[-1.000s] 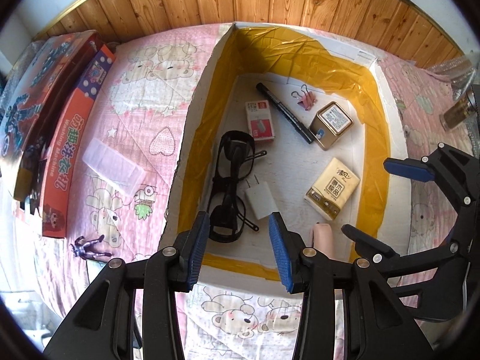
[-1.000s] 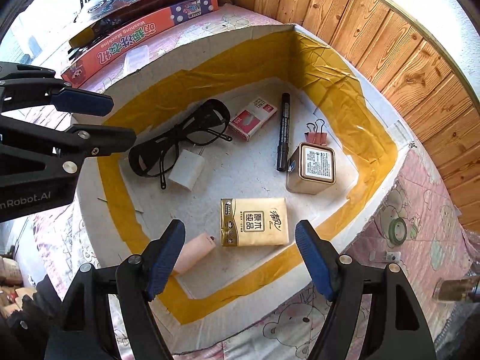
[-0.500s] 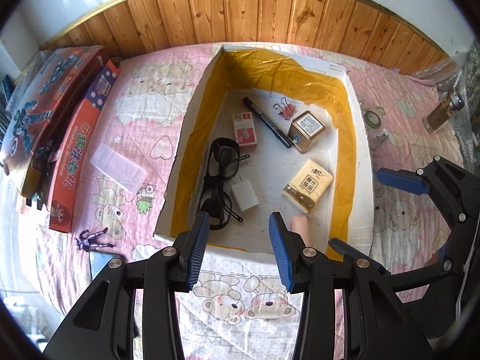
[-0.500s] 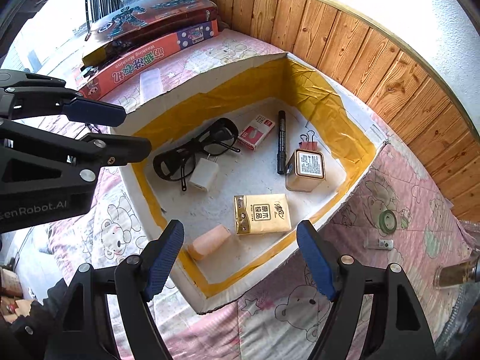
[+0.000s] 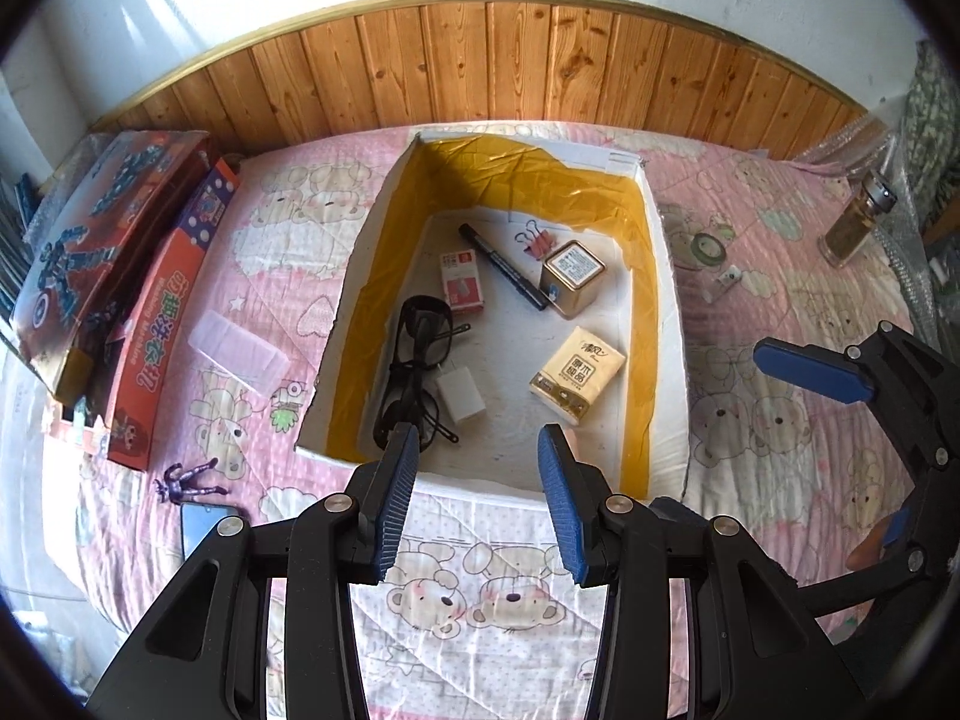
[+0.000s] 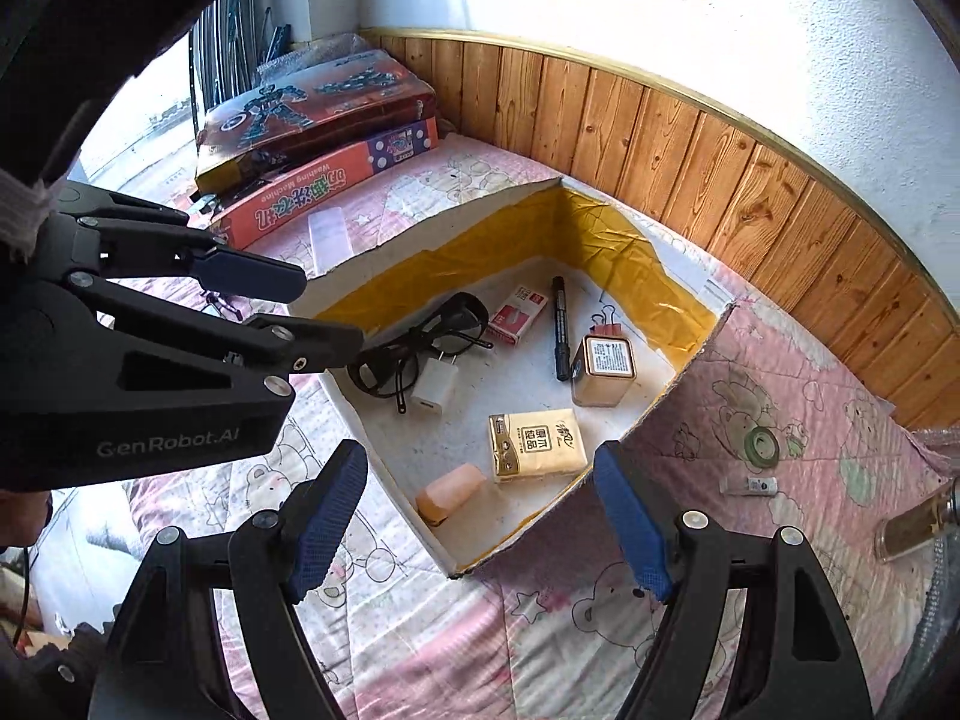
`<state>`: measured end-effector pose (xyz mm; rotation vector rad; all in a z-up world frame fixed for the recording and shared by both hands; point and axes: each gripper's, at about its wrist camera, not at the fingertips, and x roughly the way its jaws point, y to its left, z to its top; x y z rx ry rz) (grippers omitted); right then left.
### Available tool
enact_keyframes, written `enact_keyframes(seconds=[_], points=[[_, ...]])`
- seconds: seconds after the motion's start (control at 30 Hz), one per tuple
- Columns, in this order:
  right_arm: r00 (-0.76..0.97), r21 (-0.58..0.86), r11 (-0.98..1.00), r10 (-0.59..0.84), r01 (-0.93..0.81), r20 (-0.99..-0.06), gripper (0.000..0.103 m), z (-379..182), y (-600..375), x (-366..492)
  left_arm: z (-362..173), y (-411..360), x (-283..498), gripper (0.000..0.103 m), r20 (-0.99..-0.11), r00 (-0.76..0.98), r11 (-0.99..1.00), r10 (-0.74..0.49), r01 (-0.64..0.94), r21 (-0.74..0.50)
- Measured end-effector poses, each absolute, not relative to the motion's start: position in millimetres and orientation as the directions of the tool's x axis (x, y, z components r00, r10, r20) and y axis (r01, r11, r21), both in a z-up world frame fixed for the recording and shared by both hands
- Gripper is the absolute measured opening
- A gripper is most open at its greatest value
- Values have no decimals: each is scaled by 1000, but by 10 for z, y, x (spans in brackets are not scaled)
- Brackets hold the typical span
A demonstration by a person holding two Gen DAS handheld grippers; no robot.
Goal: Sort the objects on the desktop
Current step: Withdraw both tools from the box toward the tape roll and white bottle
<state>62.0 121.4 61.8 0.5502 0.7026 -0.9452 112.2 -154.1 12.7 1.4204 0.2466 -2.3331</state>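
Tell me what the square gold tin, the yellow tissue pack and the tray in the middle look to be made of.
Square gold tin: likely metal, with a glossy sheen and a paper label on its lid.
Yellow tissue pack: soft plastic film wrap, slightly shiny and printed.
White open tray: probably cardboard or foam board, with rough cut edges and walls lined with wrinkled, glossy yellow tape.

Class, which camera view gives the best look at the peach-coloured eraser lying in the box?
The right wrist view: the eraser lies fully exposed near the box's close corner. In the left wrist view only a sliver peeks out behind a finger of the left gripper.
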Motion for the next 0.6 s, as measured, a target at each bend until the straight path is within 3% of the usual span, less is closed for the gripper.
enact_keyframes(seconds=[0.37, 0.6], points=[[384, 183, 354, -660, 917, -645, 79, 619, 1598, -232, 341, -909, 1079, 44, -808, -570, -962, -150, 274, -15], [332, 242, 228, -658, 943, -676, 74, 281, 1501, -888, 185, -445, 695, 44, -823, -565, -986, -59, 160, -39]])
